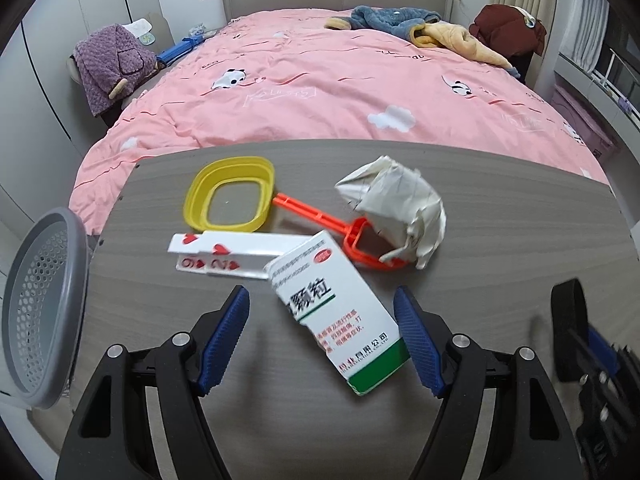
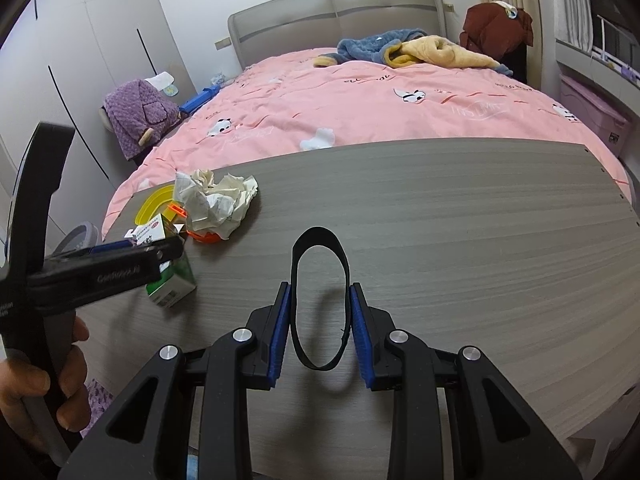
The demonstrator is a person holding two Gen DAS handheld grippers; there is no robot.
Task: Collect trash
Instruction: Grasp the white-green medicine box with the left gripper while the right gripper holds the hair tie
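Observation:
In the left wrist view my left gripper is open, its blue pads on either side of a white and green medicine box that lies tilted on the grey table. Beyond it lie a white box with red hearts, a yellow plastic ring, an orange plastic handle and crumpled paper. In the right wrist view my right gripper is shut on a black band loop, held upright over the table. The left gripper shows at the left over the medicine box.
A grey mesh basket stands off the table's left edge. A bed with a pink quilt lies behind the table, with clothes on it. A hand holds the left gripper's handle.

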